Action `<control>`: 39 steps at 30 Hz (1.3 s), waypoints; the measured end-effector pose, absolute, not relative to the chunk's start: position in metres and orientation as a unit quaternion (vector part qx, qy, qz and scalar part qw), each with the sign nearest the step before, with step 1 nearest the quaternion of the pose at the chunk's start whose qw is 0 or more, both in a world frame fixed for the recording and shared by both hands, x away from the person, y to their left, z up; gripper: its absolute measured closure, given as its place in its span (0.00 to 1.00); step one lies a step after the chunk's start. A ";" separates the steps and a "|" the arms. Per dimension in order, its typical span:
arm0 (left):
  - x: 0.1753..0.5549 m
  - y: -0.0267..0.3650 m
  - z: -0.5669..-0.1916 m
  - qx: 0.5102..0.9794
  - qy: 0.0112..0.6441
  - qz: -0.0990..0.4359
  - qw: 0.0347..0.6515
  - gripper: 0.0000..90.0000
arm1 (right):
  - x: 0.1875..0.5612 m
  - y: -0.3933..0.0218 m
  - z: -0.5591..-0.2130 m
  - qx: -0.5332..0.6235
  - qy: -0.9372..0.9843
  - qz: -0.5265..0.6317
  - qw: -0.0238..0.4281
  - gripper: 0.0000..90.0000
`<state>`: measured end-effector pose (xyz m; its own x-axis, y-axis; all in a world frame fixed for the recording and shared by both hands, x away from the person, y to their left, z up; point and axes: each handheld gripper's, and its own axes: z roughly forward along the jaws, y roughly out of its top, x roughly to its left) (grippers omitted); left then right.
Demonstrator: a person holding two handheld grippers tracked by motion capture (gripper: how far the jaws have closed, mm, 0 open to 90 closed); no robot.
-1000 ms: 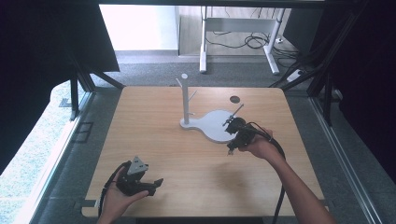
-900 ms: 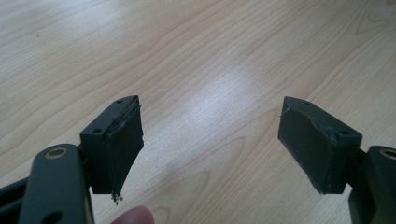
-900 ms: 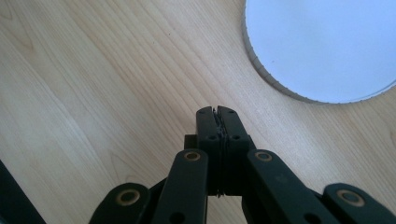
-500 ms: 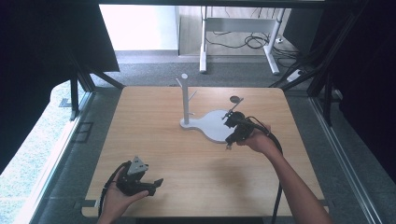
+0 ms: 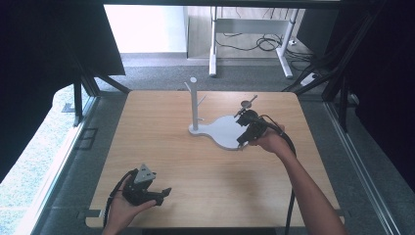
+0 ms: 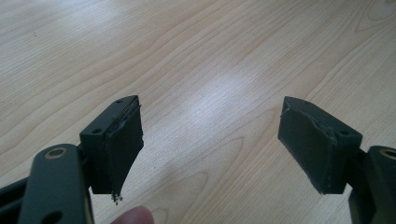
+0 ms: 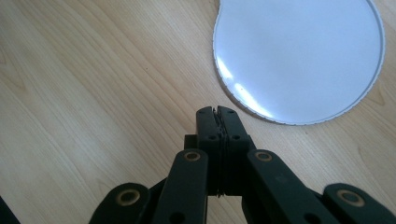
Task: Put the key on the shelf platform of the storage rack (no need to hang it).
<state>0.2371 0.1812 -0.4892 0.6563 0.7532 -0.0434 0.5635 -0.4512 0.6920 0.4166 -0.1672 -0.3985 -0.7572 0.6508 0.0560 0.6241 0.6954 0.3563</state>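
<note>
A white stand has a thin post [image 5: 194,105] with small pegs on a flat, pear-shaped white base [image 5: 222,133]. A person's right hand holds my right gripper [image 5: 243,138] over the right edge of that base. In the right gripper view its jaws [image 7: 218,113] are pressed together with nothing between them, and the round lobe of the base [image 7: 299,56] lies just ahead to the right. My left gripper [image 5: 160,196] rests in the left hand near the table's front left. Its jaws [image 6: 210,144] stand wide apart over bare wood.
The wooden table [image 5: 161,142] stands inside a dark frame, with grey floor around it. A small dark round spot [image 5: 244,104] sits on the tabletop behind the right gripper. A cable [image 5: 291,196] trails from the right gripper along the forearm. A fingertip [image 6: 134,217] shows below the left jaw.
My right gripper has moved a little away from the person, toward the far side of the base, still shut. The left gripper has stayed where it was.
</note>
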 end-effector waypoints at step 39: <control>0.237 0.185 -0.488 0.837 0.394 0.136 0.354 0.25 | 0.470 -0.158 -0.406 0.381 0.908 0.169 0.037 1.00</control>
<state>0.2372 0.1851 -0.4876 0.6527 0.7559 -0.0509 0.5626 -0.4386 0.7007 0.4702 -0.1583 -0.4065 -0.7070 0.7045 0.0617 0.6797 0.6528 0.3344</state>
